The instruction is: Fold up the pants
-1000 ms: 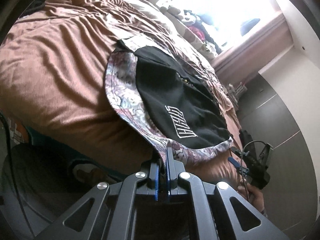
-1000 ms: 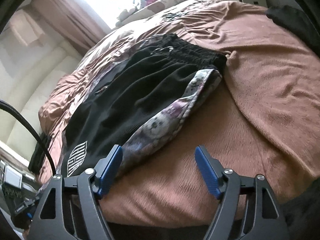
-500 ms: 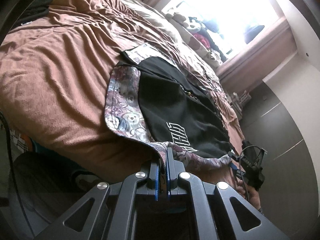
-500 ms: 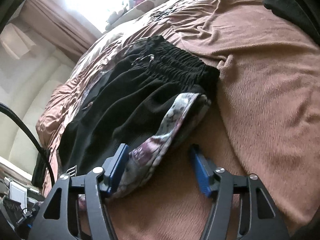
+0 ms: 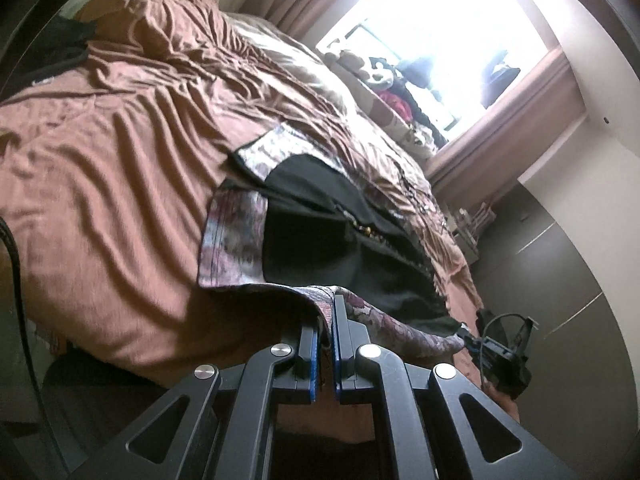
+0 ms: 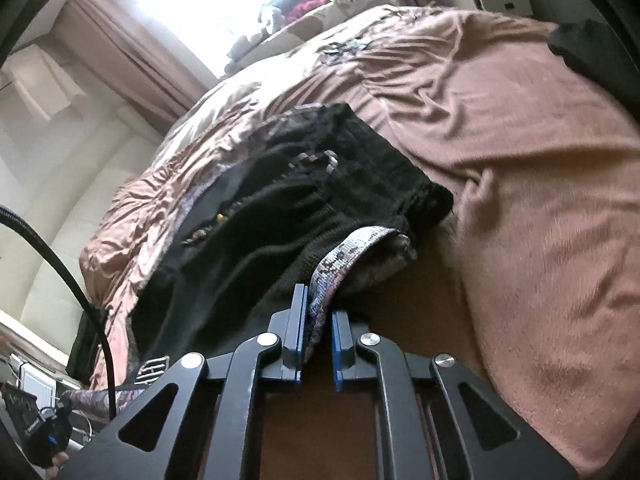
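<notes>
The pants (image 5: 320, 216), black fabric with a patterned floral border and a gathered elastic waistband, lie on the bed (image 5: 112, 184) near its front edge, long axis parallel to that edge. The left gripper (image 5: 327, 322) is clamped on the patterned hem, lifted off the bed; the right gripper (image 6: 319, 320) is closed on the patterned edge just below the waistband. Wrinkled brown bedding surrounds the pants; beyond the bed, a bright window (image 5: 440, 32) with clutter on its sill.

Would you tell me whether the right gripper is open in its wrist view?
No; the right gripper has its blue fingers closed on the patterned edge of the pants.
</notes>
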Demonstrator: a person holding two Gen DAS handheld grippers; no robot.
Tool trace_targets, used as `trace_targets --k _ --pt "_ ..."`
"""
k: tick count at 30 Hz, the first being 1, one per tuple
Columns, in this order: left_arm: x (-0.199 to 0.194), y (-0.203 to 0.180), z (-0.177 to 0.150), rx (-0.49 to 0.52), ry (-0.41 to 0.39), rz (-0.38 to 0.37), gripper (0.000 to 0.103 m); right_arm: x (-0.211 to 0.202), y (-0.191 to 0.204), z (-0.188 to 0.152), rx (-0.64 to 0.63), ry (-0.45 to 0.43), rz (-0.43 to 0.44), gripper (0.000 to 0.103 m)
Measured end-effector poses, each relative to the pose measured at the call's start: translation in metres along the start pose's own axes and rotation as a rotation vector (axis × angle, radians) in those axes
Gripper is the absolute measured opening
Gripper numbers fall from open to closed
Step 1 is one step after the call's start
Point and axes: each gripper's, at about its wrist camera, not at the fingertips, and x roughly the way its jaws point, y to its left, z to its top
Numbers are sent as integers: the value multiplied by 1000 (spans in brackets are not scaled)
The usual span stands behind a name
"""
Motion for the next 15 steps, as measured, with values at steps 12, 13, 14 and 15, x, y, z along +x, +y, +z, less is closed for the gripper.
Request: trace_targets --k 12,13,14,15 --pt "21 -13 63 42 -56 -14 6 2 22 35 -19 -51 45 6" --pt "23 -15 70 46 -61 -12 6 4 25 39 -25 -56 46 6" --pt "26 -15 76 47 -68 -13 6 7 28 43 -30 -59 46 6" --pt "29 -16 83 46 -73 -13 6 10 30 47 -35 -63 48 5"
